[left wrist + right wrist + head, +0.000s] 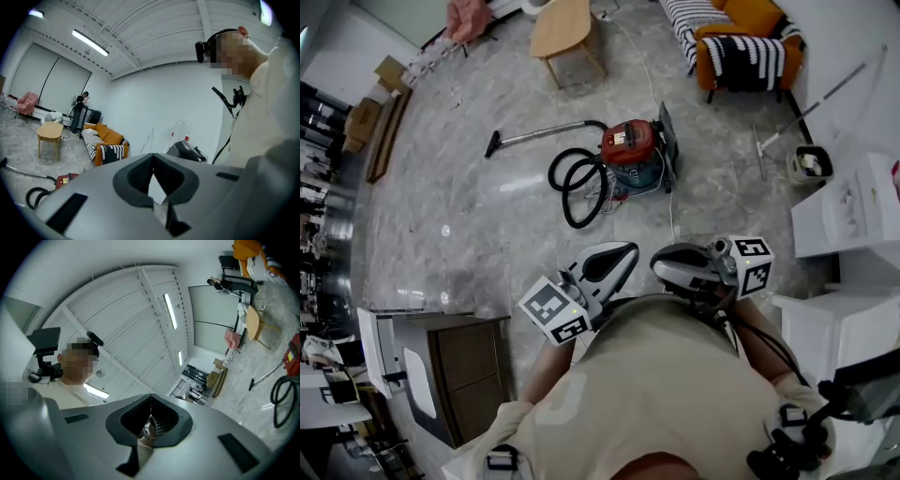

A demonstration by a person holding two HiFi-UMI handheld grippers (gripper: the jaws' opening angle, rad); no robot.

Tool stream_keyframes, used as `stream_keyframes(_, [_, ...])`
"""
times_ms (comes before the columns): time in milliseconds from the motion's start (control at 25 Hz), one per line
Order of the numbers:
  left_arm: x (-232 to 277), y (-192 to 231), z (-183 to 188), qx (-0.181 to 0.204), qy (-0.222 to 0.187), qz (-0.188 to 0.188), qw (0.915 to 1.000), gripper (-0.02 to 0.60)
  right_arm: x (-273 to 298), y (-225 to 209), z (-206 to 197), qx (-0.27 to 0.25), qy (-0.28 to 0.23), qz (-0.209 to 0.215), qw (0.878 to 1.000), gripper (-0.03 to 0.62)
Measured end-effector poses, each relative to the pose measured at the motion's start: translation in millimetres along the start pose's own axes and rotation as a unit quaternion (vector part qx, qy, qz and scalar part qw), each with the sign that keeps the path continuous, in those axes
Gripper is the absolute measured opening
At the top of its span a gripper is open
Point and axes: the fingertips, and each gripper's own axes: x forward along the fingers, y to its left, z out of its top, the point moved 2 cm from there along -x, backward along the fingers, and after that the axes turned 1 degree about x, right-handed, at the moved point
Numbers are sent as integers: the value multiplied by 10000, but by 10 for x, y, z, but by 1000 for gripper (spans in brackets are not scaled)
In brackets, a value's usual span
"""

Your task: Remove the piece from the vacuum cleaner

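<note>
— Progress at the red-and-teal canister vacuum cleaner (630,155), upper centre on the marble floor?
— None showed: its black hose (572,183) was attached and untouched. Left gripper (152,157) and right gripper (150,397) were both closed, empty, well apart from it. Its label was too small to read.

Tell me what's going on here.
A person stands holding a two-jaw gripper in each hand, close to the chest. The left gripper and the right gripper are both shut with nothing between the jaws. The red vacuum cleaner sits on the marble floor ahead, its black hose coiled beside it and its wand lying flat. Neither gripper is near it; no piece is off yet.
</note>
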Motion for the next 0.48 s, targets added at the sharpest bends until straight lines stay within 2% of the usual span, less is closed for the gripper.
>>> stream_keyframes(160, [176, -70, -4, 86, 111, -88, 9999, 3, -155, 14, 46, 175, -113, 212, 9996, 2])
stream_keyframes(280, [277, -74, -57, 100, 242, -102, 9996, 3, -165, -26, 15, 353, 103, 381, 9986, 3])
stream_keyframes(480, [240, -2, -60, 69, 250, -29, 9997, 3, -32, -176, 20, -125, 672, 76, 9976, 3])
